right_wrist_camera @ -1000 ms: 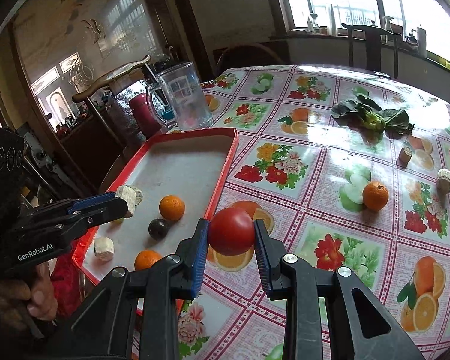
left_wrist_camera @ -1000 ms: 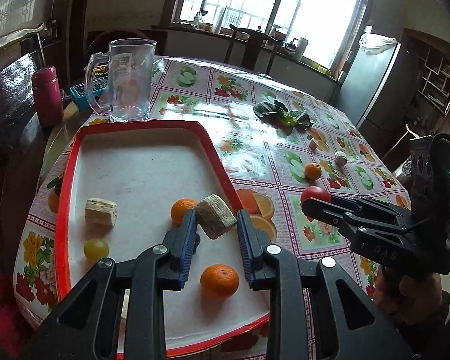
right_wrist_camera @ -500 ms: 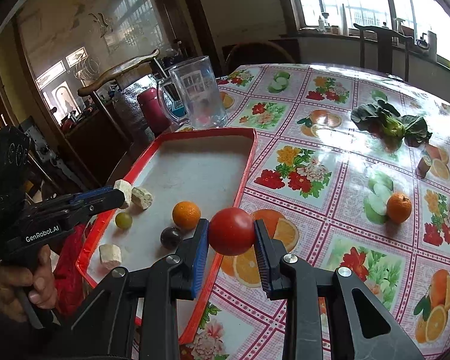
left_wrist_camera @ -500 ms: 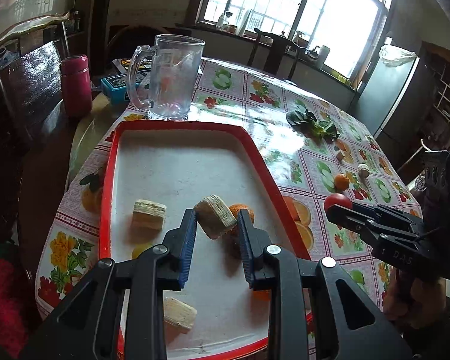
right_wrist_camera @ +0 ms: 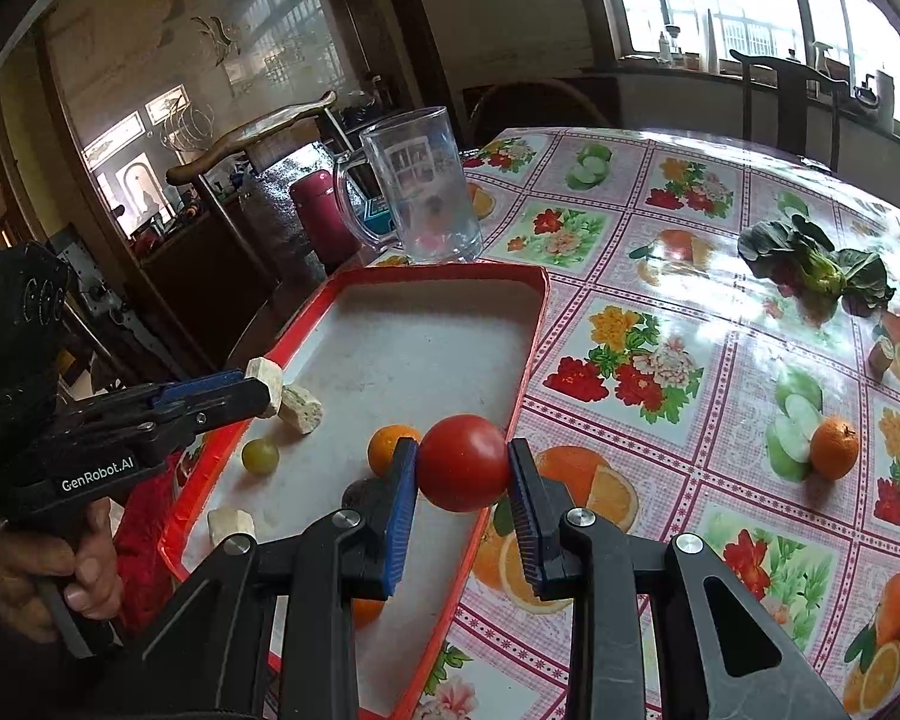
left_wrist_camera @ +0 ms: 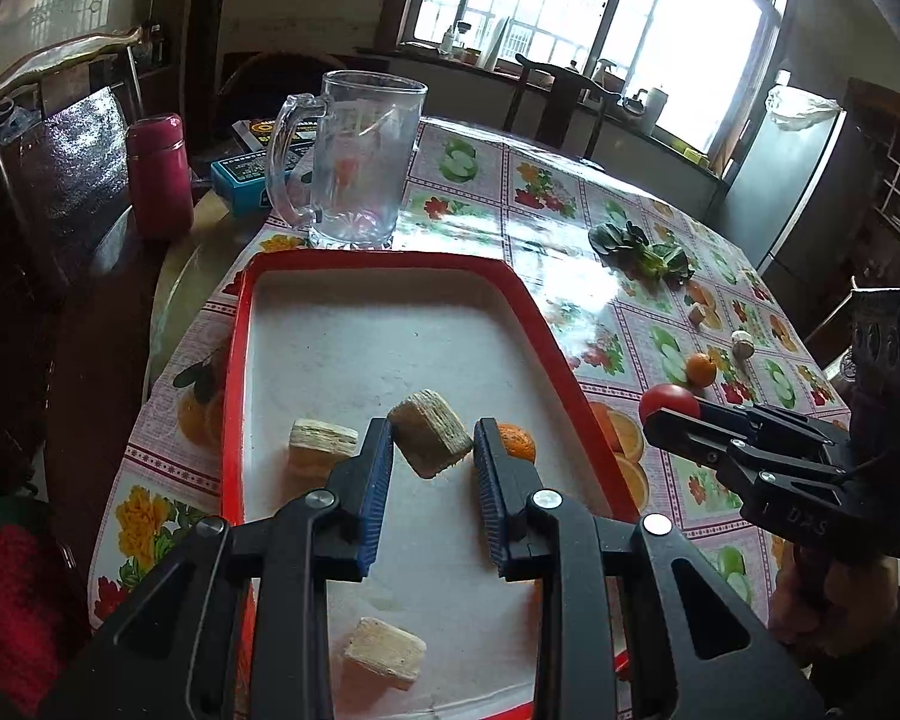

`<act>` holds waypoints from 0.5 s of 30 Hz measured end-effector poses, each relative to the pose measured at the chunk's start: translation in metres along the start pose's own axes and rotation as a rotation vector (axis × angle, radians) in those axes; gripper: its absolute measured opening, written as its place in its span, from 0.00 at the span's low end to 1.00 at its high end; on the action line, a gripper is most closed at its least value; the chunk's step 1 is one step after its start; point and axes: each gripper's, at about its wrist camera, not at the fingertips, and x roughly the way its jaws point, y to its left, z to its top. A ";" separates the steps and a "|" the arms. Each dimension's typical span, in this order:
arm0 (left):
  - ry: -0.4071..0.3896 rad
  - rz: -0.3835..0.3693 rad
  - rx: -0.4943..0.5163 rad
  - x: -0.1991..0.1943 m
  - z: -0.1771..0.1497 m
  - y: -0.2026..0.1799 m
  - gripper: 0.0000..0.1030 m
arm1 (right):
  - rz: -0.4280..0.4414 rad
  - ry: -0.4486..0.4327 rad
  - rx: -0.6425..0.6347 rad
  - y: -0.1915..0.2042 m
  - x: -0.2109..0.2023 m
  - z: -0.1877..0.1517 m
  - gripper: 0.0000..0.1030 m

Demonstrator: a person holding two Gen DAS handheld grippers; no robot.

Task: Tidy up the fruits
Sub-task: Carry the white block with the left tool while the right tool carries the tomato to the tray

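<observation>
- The round table under its glossy fruit-and-flower patterned oilcloth [right_wrist_camera: 660, 276] is bearing everything, with the clear glass mug [left_wrist_camera: 354, 156] standing just beyond the tray's far edge.
- The red-rimmed rectangular tray with a pale floor [left_wrist_camera: 390, 324] is taking up more of my left view than a second ago; both my hands have been travelling across it towards its far end, so both loads are over or at the tray now and seem close to being set down.
- My right gripper [right_wrist_camera: 462, 474] is pinching the round red tomato [right_wrist_camera: 463, 463] firmly between its blue pads; compared with a moment back it is sitting over the tray's right rim rather than over the cloth.
- My left gripper [left_wrist_camera: 432, 438] is clamped narrowly on the pale, ridged, blocky chunk [left_wrist_camera: 431, 432], held tilted above the tray floor.
- Both my grippers are pointing steeply downward and forward, side by side.
- Already lying in the tray: two similar pale chunks [left_wrist_camera: 321, 441], an orange tangerine [right_wrist_camera: 390, 447] and a small green grape [right_wrist_camera: 260, 456].
- One small tangerine [right_wrist_camera: 834, 447] is waiting out on the cloth, well apart from the tray.
</observation>
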 end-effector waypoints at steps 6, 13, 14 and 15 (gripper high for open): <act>0.006 0.009 -0.009 0.006 0.005 0.010 0.24 | 0.017 0.007 -0.012 0.006 0.012 0.009 0.29; 0.003 0.020 -0.026 0.011 0.014 0.022 0.24 | 0.026 0.007 -0.021 0.012 0.024 0.025 0.29; 0.003 0.023 -0.026 0.012 0.015 0.023 0.24 | 0.028 0.007 -0.024 0.013 0.026 0.027 0.29; 0.003 0.026 -0.026 0.013 0.016 0.025 0.24 | 0.029 0.008 -0.026 0.013 0.029 0.029 0.29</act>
